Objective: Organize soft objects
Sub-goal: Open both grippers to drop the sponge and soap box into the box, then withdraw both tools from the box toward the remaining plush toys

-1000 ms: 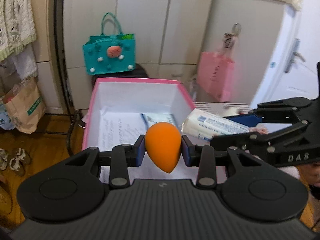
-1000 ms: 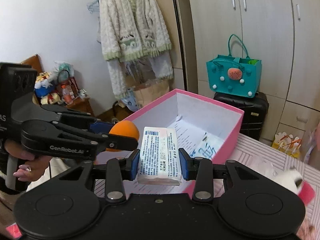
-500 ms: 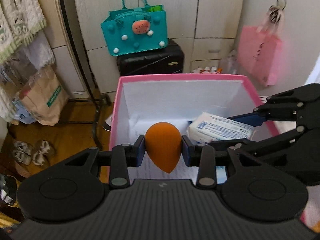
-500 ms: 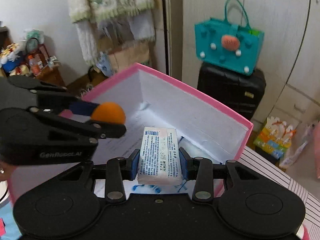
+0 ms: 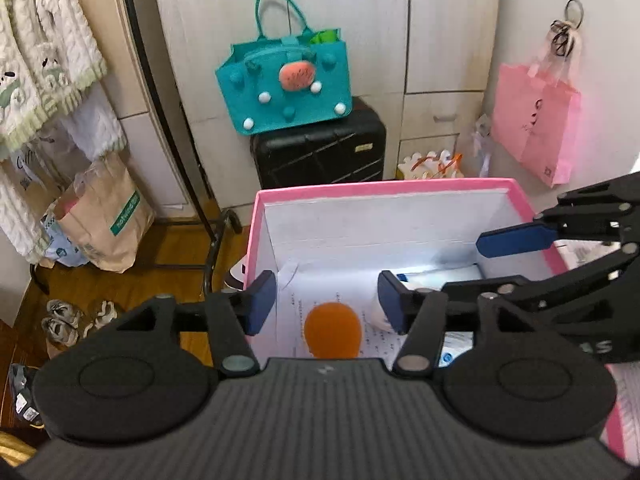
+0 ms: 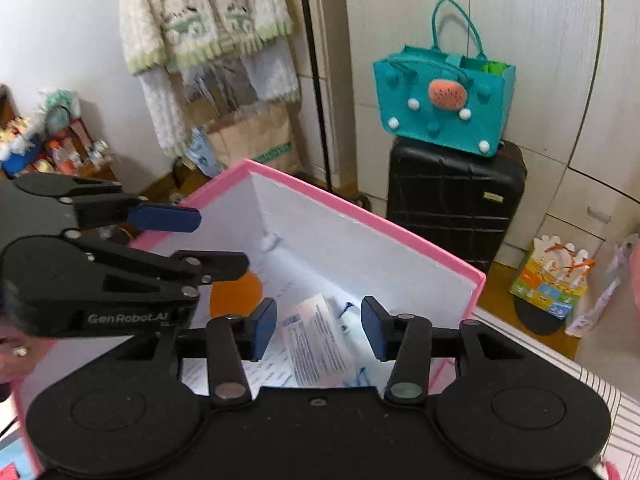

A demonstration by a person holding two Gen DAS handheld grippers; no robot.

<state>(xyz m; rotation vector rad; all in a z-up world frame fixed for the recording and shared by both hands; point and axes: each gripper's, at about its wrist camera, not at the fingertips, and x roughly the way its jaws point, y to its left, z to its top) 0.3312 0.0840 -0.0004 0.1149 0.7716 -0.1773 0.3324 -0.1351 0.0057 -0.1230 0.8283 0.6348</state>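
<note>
Both just let go: left gripper (image 5: 327, 306) and right gripper (image 6: 319, 328) jaws now wide, orange sponge (image 5: 333, 335) and tissue pack (image 6: 316, 340) lying inside the pink box (image 5: 360, 192), sponge at 9 o'clock of the pack. Drop-off looks done.

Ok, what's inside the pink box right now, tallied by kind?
Orange sponge: 1
Tissue pack: 1
Printed paper sheet on the floor of the pink box: 1
Total: 3. Both tongs are open above the box.
</note>
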